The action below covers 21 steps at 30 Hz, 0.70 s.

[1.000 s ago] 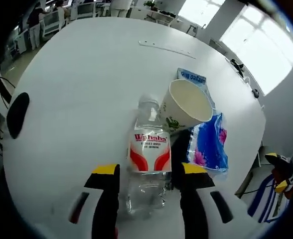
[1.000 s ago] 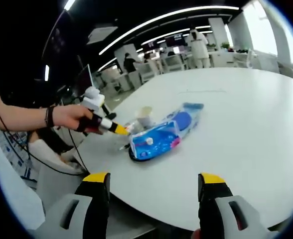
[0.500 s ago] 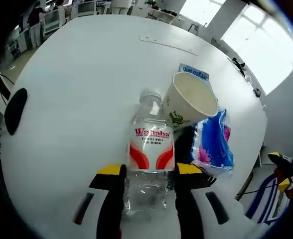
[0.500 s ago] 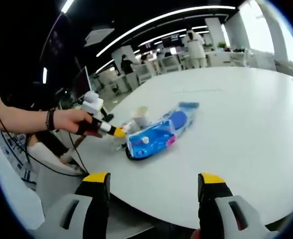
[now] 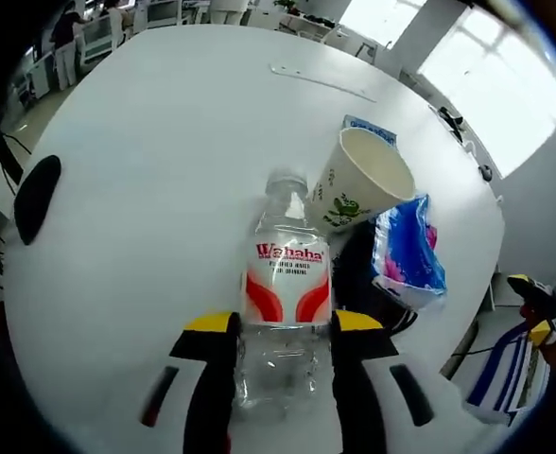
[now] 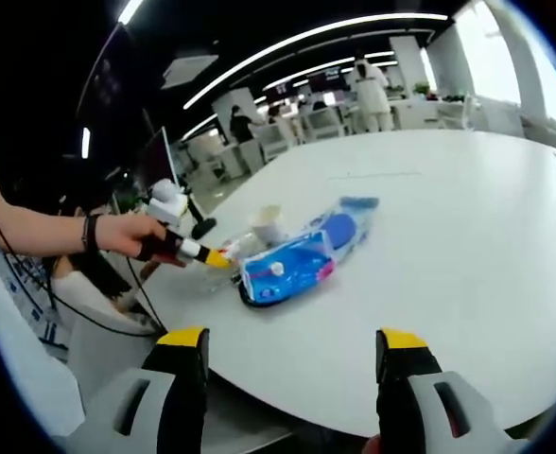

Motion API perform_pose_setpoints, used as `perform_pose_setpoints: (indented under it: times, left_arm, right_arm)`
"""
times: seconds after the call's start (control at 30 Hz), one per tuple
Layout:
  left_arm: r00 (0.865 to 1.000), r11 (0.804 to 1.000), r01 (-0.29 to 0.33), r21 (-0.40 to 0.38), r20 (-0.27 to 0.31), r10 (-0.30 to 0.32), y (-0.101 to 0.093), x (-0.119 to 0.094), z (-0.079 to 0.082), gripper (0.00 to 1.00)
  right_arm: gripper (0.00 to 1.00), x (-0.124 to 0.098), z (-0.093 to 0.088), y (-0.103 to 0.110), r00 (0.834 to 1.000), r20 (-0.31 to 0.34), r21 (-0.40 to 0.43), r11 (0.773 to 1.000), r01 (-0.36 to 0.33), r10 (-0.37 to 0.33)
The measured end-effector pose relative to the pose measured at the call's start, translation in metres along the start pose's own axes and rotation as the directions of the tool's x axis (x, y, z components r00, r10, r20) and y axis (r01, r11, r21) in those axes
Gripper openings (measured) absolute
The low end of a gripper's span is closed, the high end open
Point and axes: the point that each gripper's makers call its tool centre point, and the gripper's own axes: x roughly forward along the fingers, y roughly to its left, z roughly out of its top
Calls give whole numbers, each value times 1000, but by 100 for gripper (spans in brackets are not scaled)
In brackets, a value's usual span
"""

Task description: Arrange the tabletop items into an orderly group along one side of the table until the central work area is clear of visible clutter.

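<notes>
The white round table point(image 5: 155, 142) stands in an open office. Its centre appears clear; the paper cup point(image 5: 358, 184) and blue packet point(image 5: 408, 255) lie grouped near one edge. The left hand-held gripper point(image 5: 283, 326) is clamped on the water bottle point(image 5: 286, 293), beside the cup. The right hand-held gripper point(image 6: 292, 340) is apart, empty, and well apart from the group.
</notes>
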Motion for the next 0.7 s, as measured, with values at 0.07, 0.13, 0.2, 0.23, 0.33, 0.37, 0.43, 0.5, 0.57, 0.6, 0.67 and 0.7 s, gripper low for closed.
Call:
perform_pose_setpoints:
  times: [0.07, 0.13, 0.2, 0.23, 0.33, 0.37, 0.43, 0.5, 0.57, 0.6, 0.67, 0.7]
  left_arm:
    - [1000, 1000, -2, -7, -1, 2, 4, -3, -3, 38]
    - [1000, 1000, -4, -10, -3, 4, 6, -5, -6, 38]
    - [1000, 1000, -10, -10, -7, 10, 10, -8, -10, 38]
    - [1000, 1000, -12, -10, -8, 12, 12, -9, -11, 38]
    - [1000, 1000, -17, -11, -13, 17, 18, -14, -18, 38]
    - [1000, 1000, -18, -13, -14, 18, 19, -16, -20, 38]
    - [1000, 1000, -20, -13, -16, 20, 22, -18, -25, 38]
    - [1000, 1000, -21, -12, -19, 21, 24, -22, -31, 38]
    - [1000, 1000, -22, -16, -19, 22, 27, -24, -34, 38]
    - [1000, 1000, -19, -22, -18, 19, 28, -25, -36, 38]
    - [1000, 999, -18, -35, -19, 17, 30, -28, -40, 38]
    - [1000, 999, -17, -38, -21, 16, 31, -29, -42, 38]
  right_arm:
    - [73, 1, 0, 2, 1000, -1, -2, 1000, -2, 2]
    - [73, 2, 0, 4, 1000, 0, -3, 1000, -3, 3]
    - [73, 3, 1, 5, 1000, 0, -3, 1000, -6, 6]
    - [73, 4, 1, 6, 1000, 1, -3, 1000, -6, 6]
    - [73, 6, 2, 8, 1000, 6, -1, 1000, -10, 10]
    - [73, 7, 2, 9, 1000, 8, 1, 1000, -10, 10]
    - [72, 9, 2, 10, 1000, 12, 4, 1000, -11, 11]
    - [72, 10, 2, 12, 1000, 11, 3, 1000, -11, 11]
    - [73, 11, 1, 14, 1000, 5, -1, 1000, -17, 17]
    - [73, 12, 0, 15, 1000, 4, -3, 1000, -19, 19]
    - [73, 12, 0, 16, 1000, 2, -7, 1000, -21, 21]
    - [72, 12, 1, 17, 1000, 5, -6, 1000, -22, 22]
